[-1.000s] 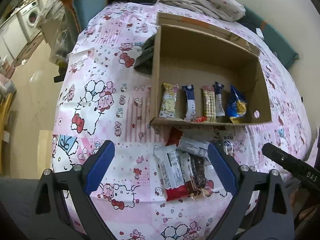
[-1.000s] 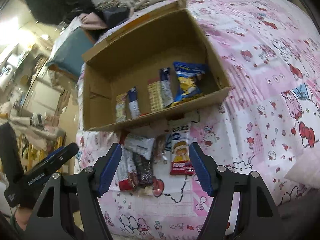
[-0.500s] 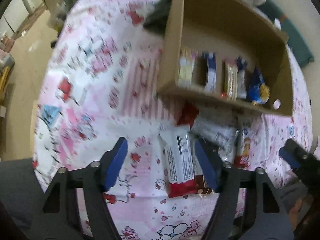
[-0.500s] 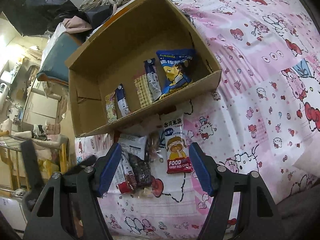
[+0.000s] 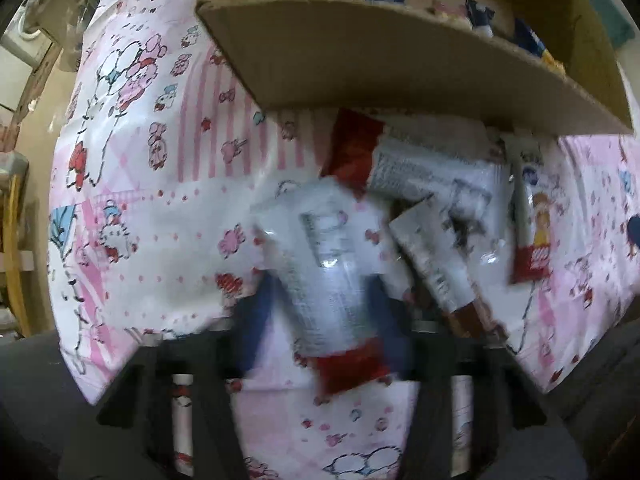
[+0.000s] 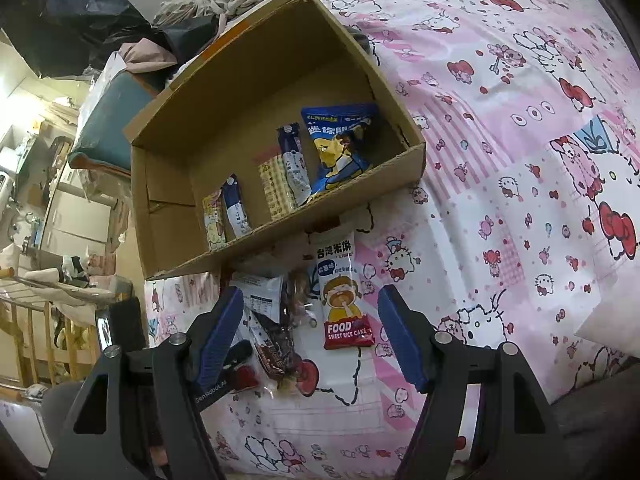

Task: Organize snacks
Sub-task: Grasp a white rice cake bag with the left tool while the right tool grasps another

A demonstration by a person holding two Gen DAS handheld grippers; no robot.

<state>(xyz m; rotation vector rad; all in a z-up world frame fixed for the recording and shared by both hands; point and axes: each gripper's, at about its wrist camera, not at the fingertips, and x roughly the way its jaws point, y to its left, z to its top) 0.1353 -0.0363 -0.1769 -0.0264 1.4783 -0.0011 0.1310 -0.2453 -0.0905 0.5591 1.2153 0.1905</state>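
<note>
Left gripper (image 5: pixel 324 312) lowered onto a snack

Its jaws have just been closing — the white-and-red packet (image 5: pixel 328 276) is straddled, grip unconfirmed; the right gripper (image 6: pixel 310 334) is held spread.

A: What reads clearly?
B: "FOOD" and "SWEET RICE CAKE" on the rice cake packet (image 6: pixel 343 288), just ahead of the right gripper (image 6: pixel 312 336), under Chinese characters.
A: Elsewhere?
B: "GenRobot.AI" on the left gripper (image 6: pixel 224 376); the blue bag (image 6: pixel 340 148) carries Chinese print.
</note>
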